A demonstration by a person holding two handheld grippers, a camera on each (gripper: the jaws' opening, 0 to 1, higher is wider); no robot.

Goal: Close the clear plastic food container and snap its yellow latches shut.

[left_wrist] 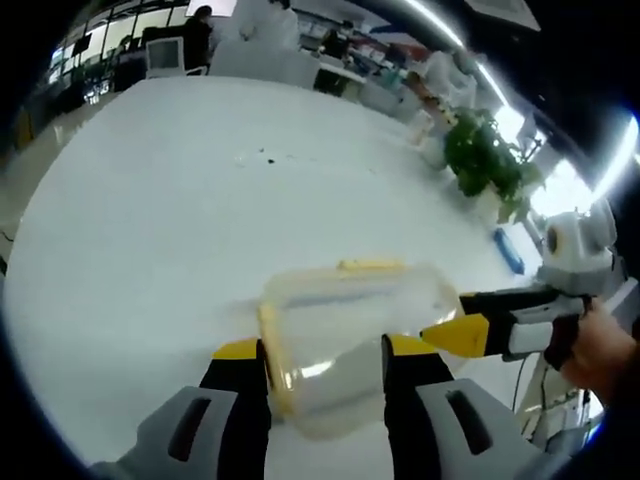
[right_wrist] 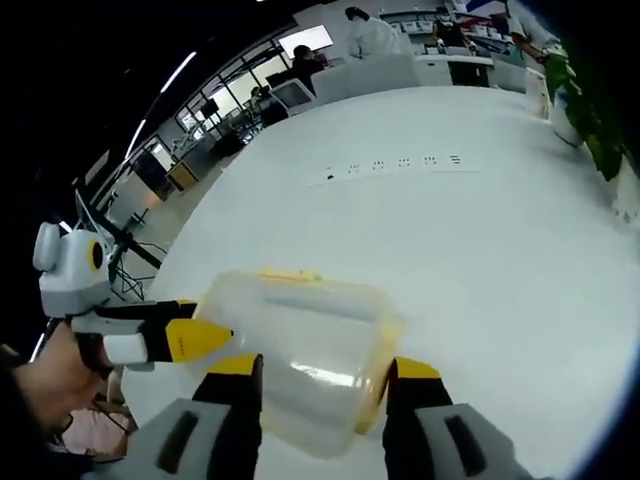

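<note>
The white counter (left_wrist: 150, 220) spreads wide in both views, running up toward 12 o'clock, where desks and a few people stand at its far edge. A potted green plant (left_wrist: 485, 160) stands on it at about 2 o'clock in the left gripper view, with a small blue object (left_wrist: 508, 250) lying just below the plant.

The clear plastic food container (left_wrist: 350, 340) lies on the counter low in the left gripper view, near 6 o'clock, with its lid on. In the right gripper view the container (right_wrist: 300, 350) sits likewise low, at 6 o'clock. 1 yellow latch (left_wrist: 372, 265) runs along its far edge at 12 o'clock of the box in the left gripper view; a yellow strip (left_wrist: 272, 360) lines its 9 o'clock side.

The left claw (left_wrist: 325, 365) stands wide, its 2 yellow-tipped jaws straddling the near end of the container; whether they press the walls cannot be told. The right claw (right_wrist: 325, 385) is also spread wide, its 2 jaws flanking the container's near end, and contact cannot be told there either.

In the left gripper view the right claw (left_wrist: 455, 335) comes in from 3 o'clock, its yellow tip touching the container's side, with a hand (left_wrist: 600, 350) behind it. In the right gripper view the left claw (right_wrist: 195, 340) enters from 9 o'clock, its tip at the container's side.
</note>
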